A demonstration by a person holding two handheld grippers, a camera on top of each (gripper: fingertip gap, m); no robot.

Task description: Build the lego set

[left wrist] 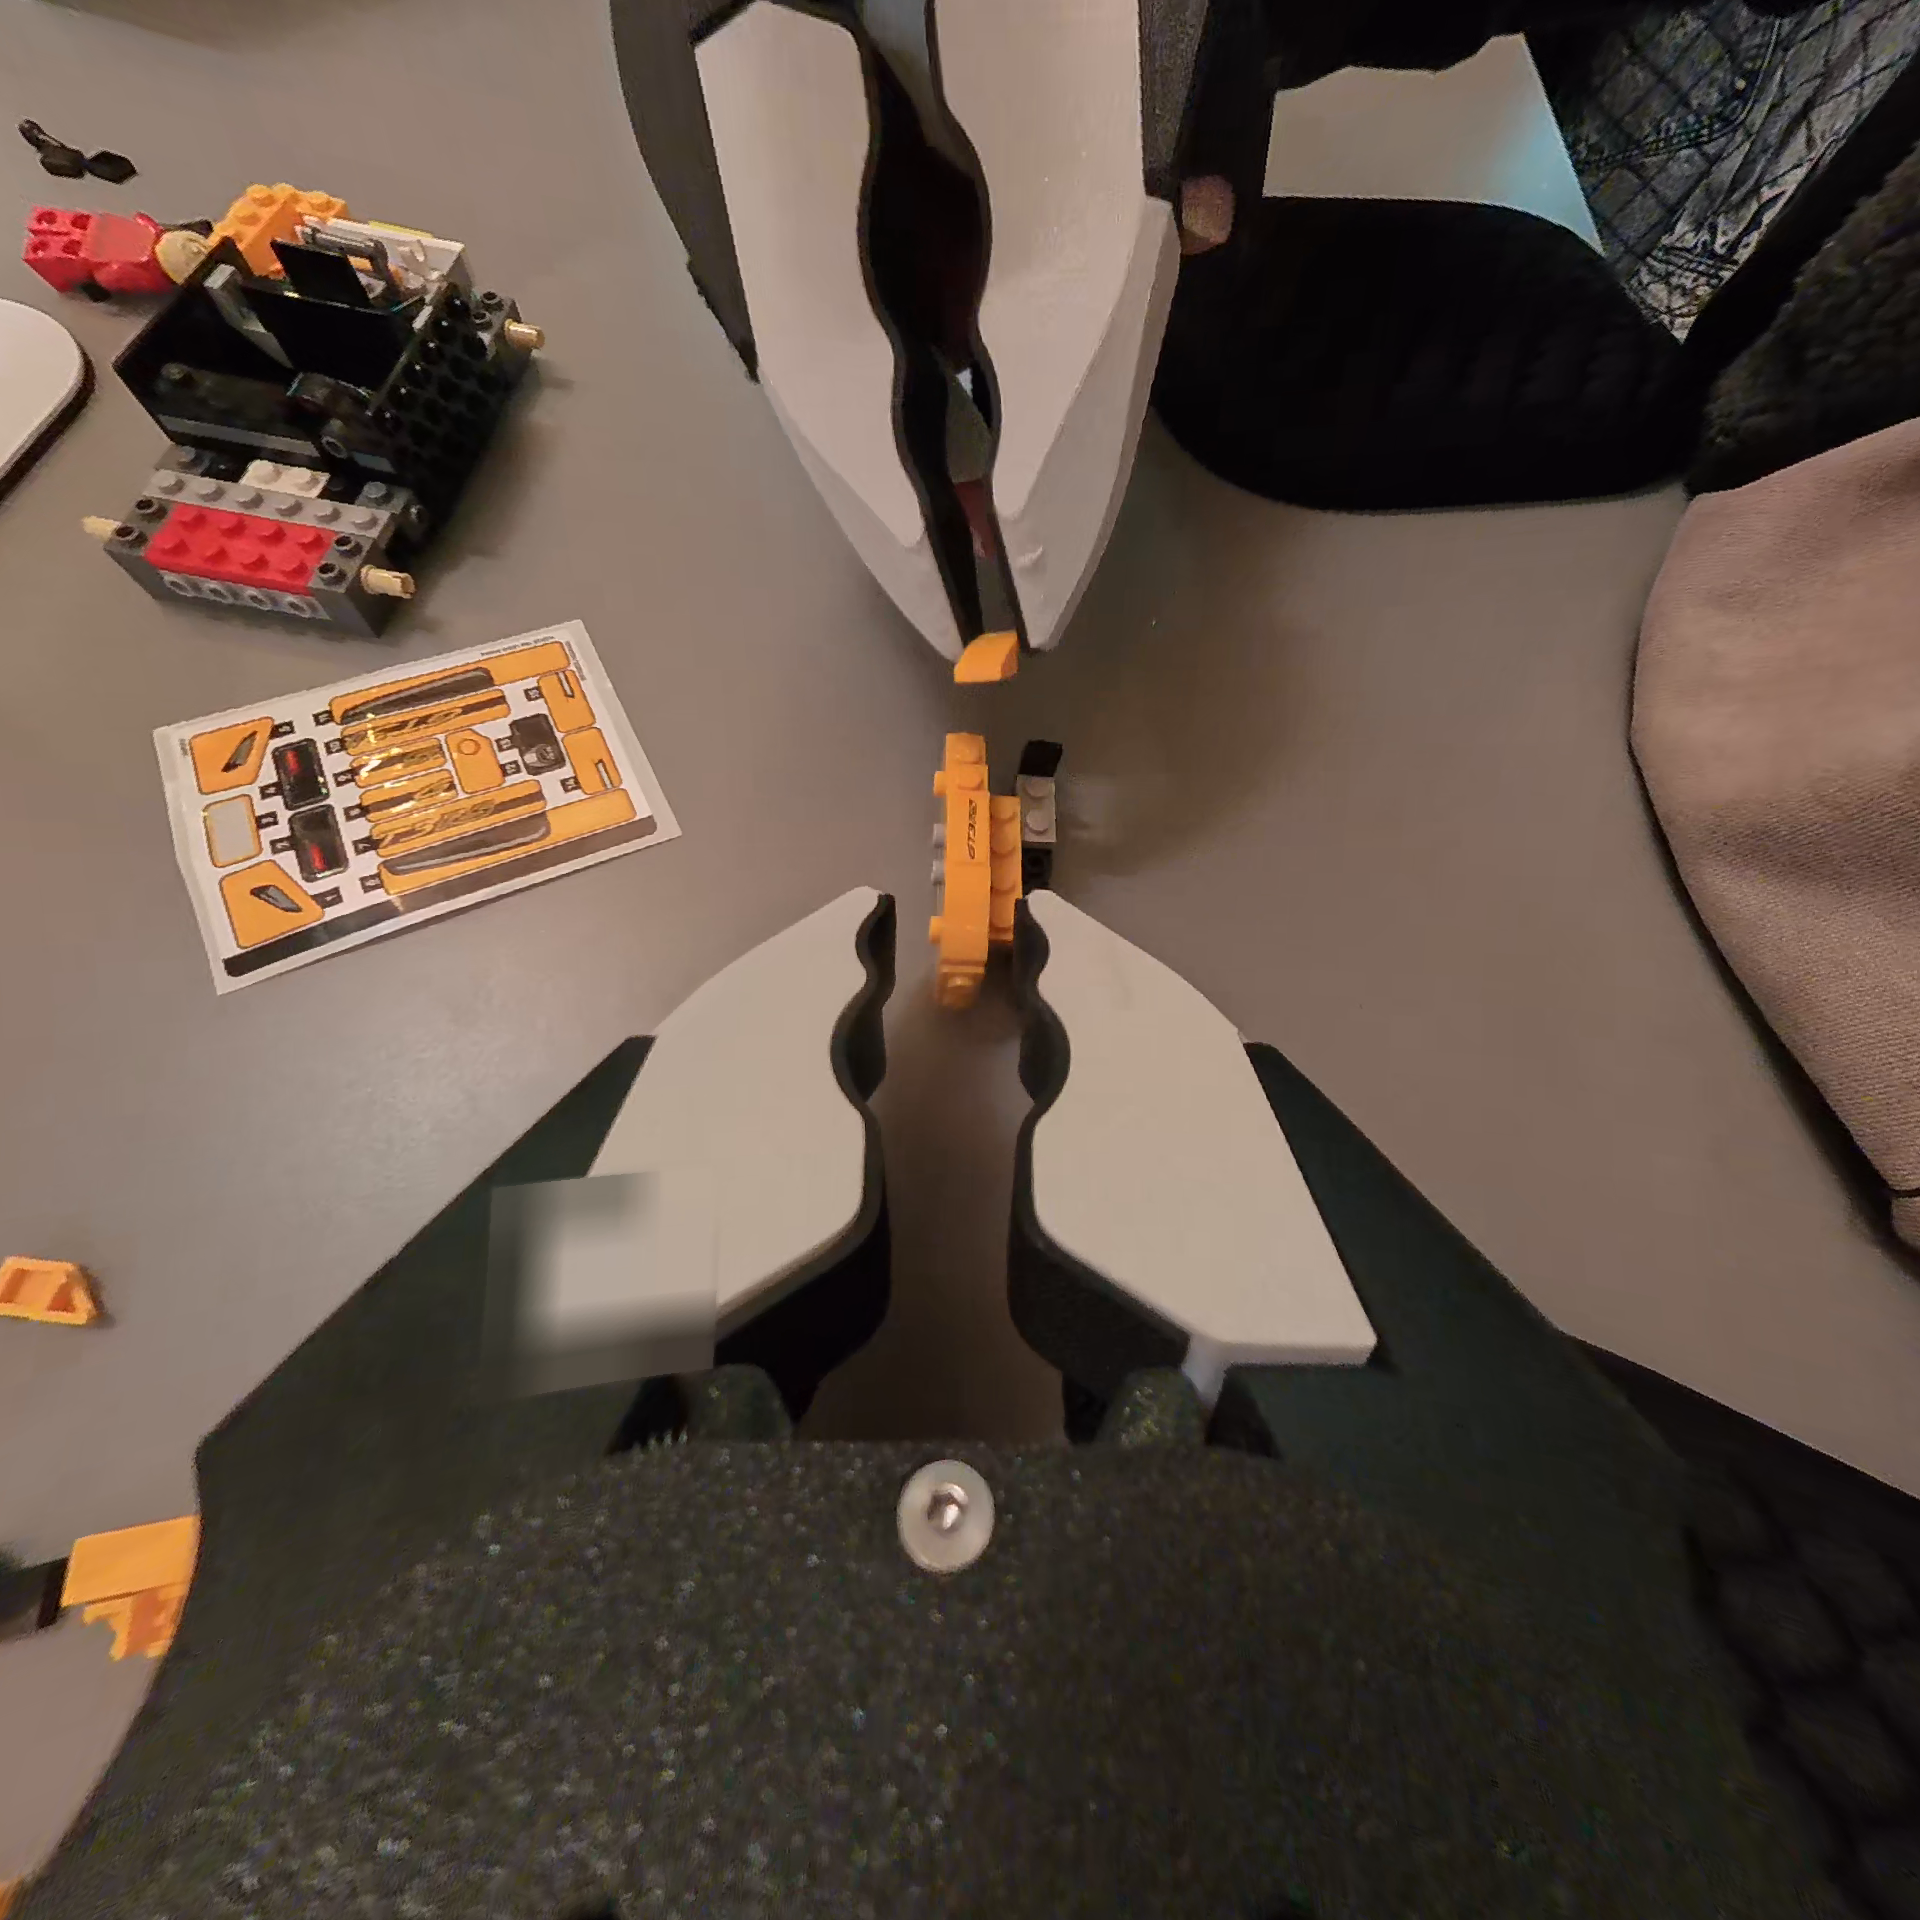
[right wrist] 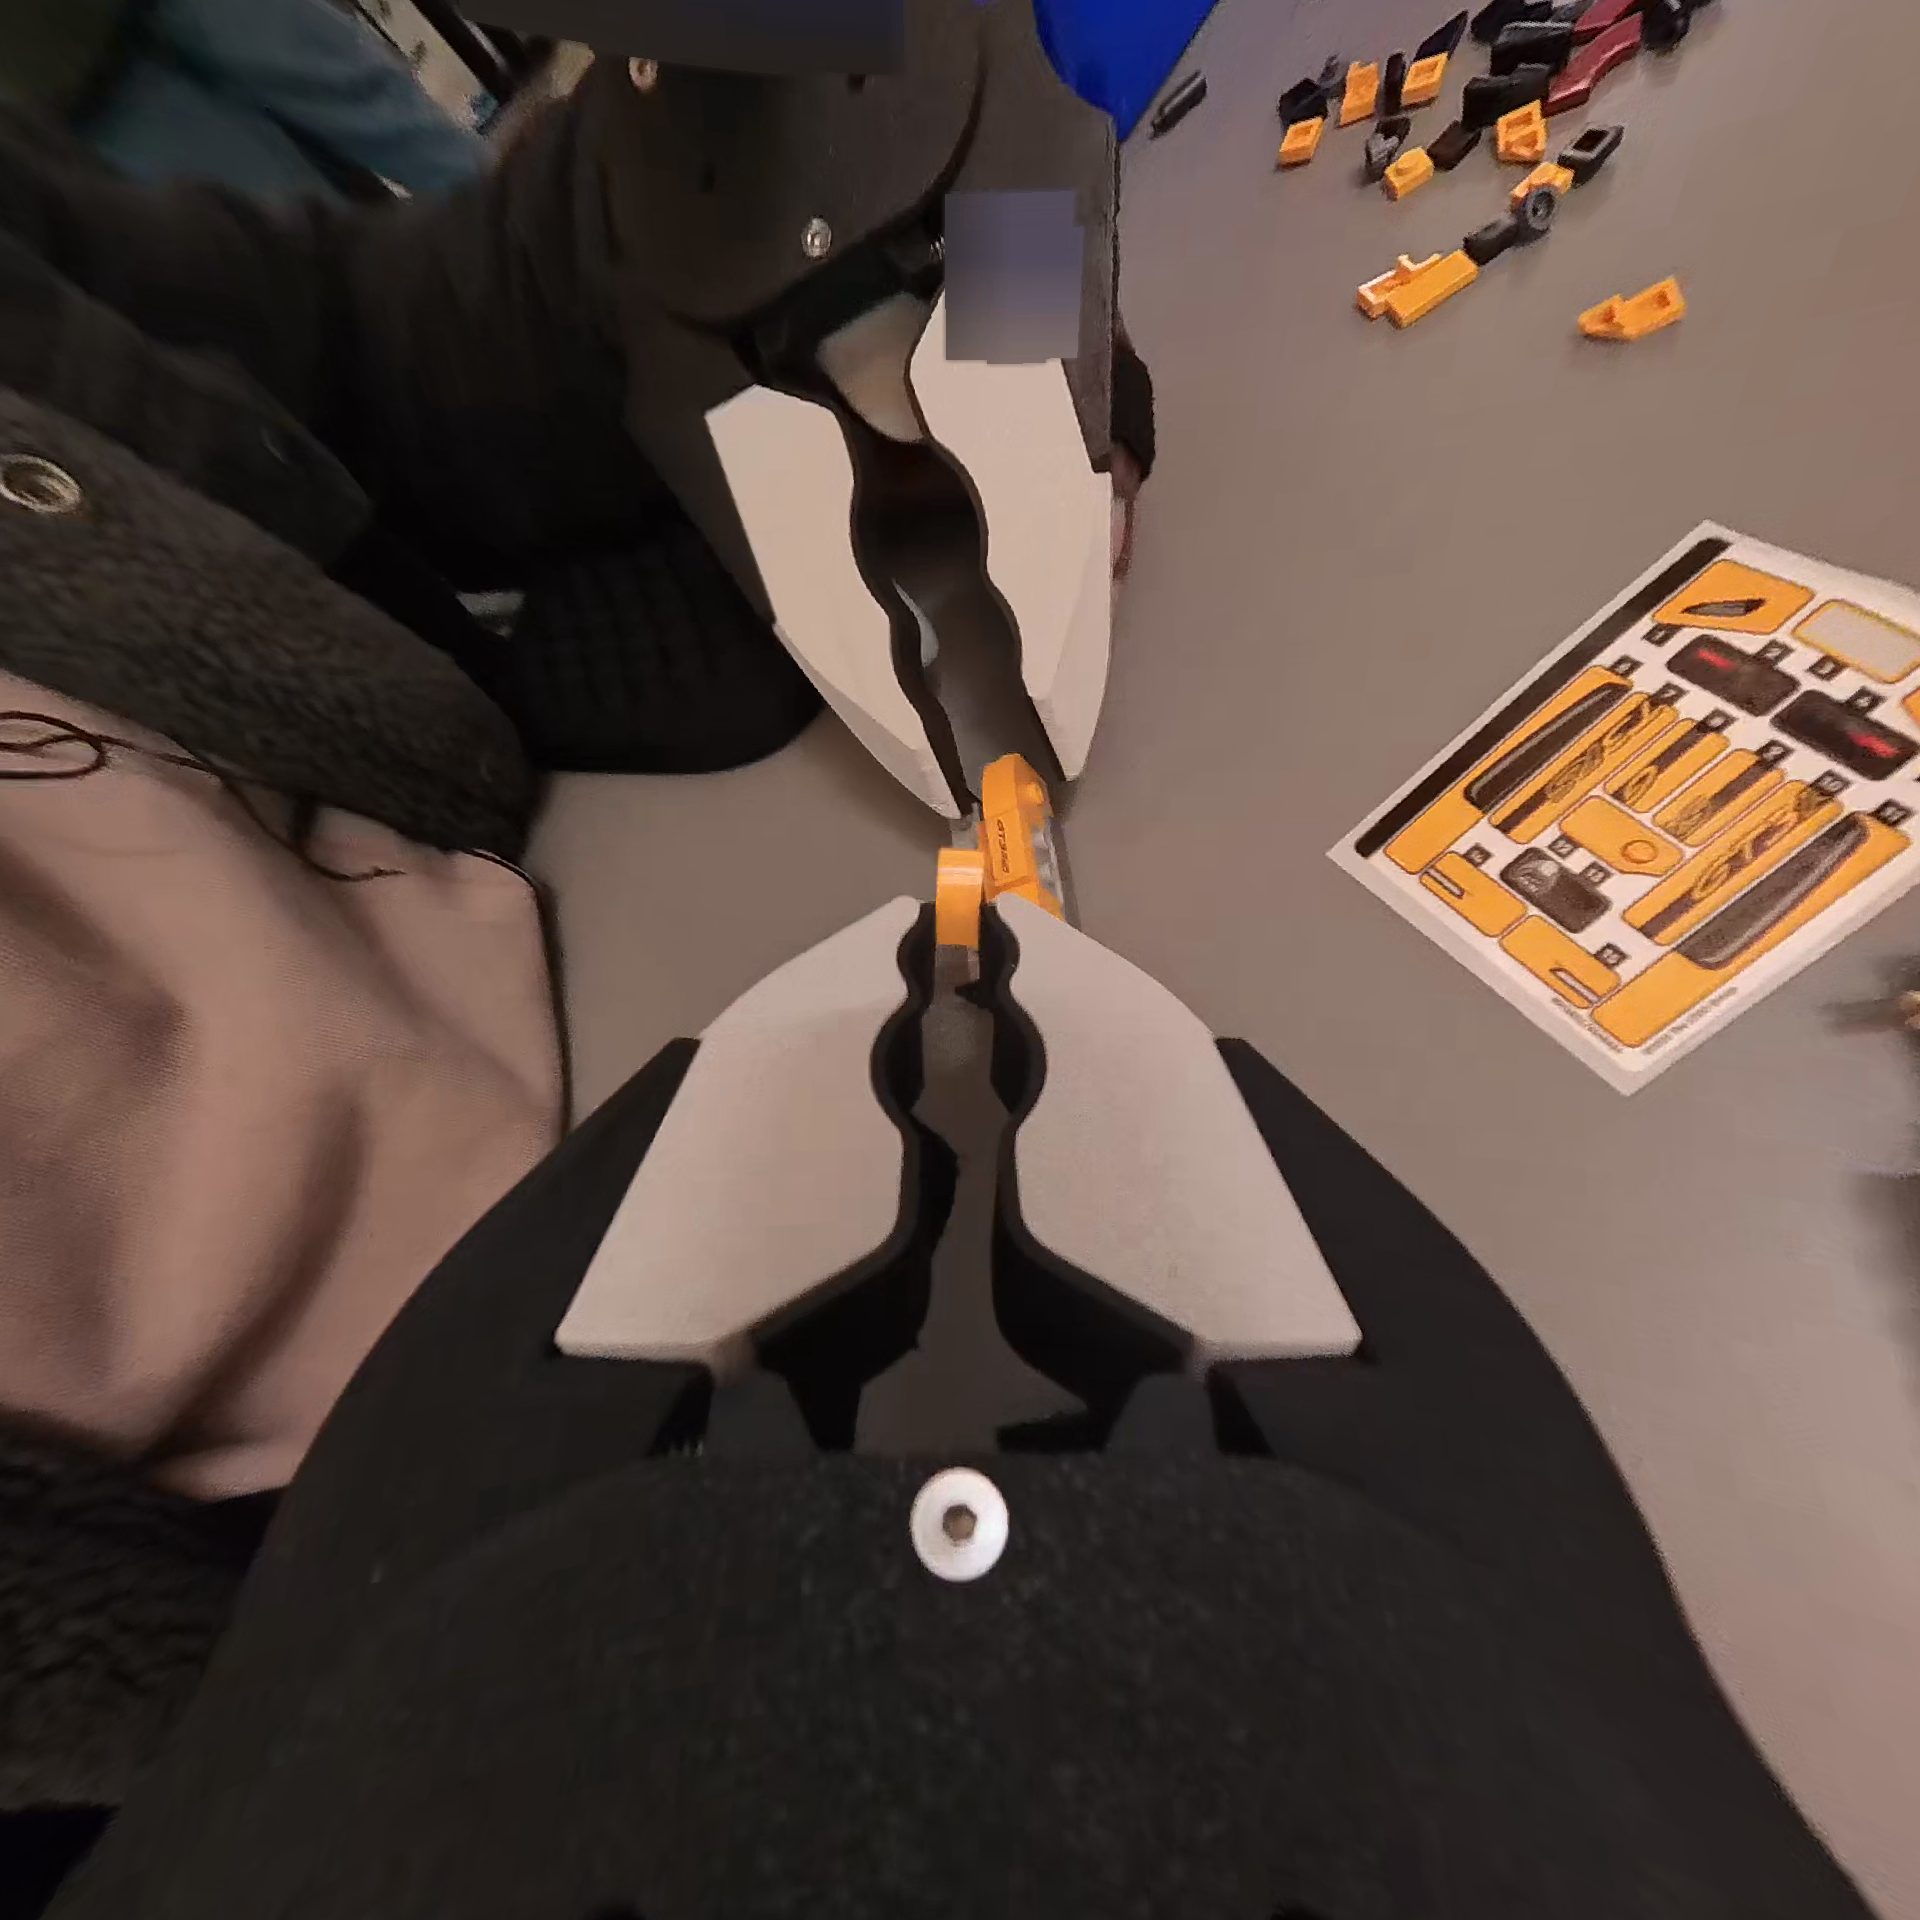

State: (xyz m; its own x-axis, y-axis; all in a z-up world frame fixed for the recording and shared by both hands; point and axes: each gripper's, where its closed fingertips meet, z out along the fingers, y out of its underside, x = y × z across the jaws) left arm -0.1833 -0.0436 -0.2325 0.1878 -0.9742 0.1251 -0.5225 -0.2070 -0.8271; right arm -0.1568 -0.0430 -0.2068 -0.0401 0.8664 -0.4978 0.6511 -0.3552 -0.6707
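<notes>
The left gripper has its fingers parted around the near end of an orange panel, the right finger touching it; whether they grip it cannot be told. The panel stands on the grey surface. Facing it, the right gripper is clenched on a small orange brick, held just beside the panel's far end. A sticker sheet lies nearby, a half-built car beyond, loose bricks well apart.

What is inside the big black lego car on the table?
The black lego car is open on top. Inside are dark, shiny slanted panels. Behind it sit orange and red bricks. The floor beneath the panels is hidden.
</notes>
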